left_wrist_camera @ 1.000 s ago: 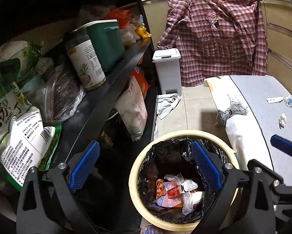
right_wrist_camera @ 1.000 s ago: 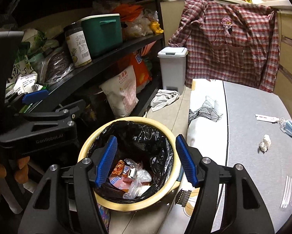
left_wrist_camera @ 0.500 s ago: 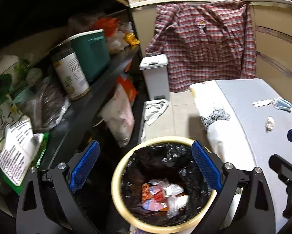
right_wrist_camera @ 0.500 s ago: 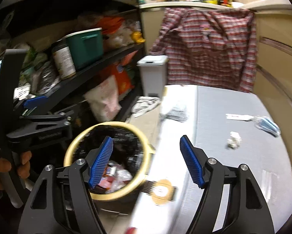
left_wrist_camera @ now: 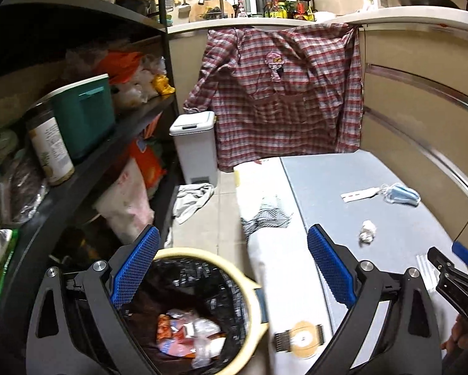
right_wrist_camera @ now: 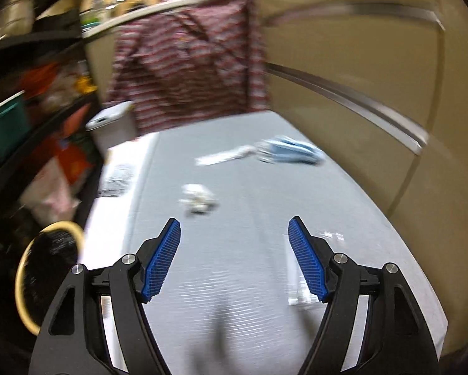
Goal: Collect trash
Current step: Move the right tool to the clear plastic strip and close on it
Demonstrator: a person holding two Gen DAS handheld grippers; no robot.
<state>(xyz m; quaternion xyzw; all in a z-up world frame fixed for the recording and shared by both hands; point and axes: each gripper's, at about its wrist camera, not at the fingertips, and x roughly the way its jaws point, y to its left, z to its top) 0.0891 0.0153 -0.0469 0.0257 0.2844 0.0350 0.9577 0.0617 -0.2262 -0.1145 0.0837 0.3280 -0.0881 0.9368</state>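
A round bin with a cream rim (left_wrist_camera: 252, 293) and black liner holds wrappers; it sits on the floor under my open, empty left gripper (left_wrist_camera: 230, 268). It also shows in the right wrist view (right_wrist_camera: 22, 268). My right gripper (right_wrist_camera: 234, 250) is open and empty above the grey table (right_wrist_camera: 234, 281). A crumpled white tissue (right_wrist_camera: 198, 198) lies just ahead of it; it also shows in the left wrist view (left_wrist_camera: 367, 231). Farther back lie a blue face mask (right_wrist_camera: 291, 151) and a white strip (right_wrist_camera: 224, 157). A clear plastic wrapper (right_wrist_camera: 298, 284) lies by the right finger.
A black shelf unit (left_wrist_camera: 87, 168) packed with food bags, a jar and a green box stands on the left. A white pedal bin (left_wrist_camera: 196, 150) and a hanging plaid shirt (left_wrist_camera: 280, 100) are at the back. A beige curved wall (right_wrist_camera: 374, 62) borders the table's right side.
Both grippers swung right, away from the bin. The right gripper moved from over the bin to over the grey table, toward the tissue. Both stayed open.
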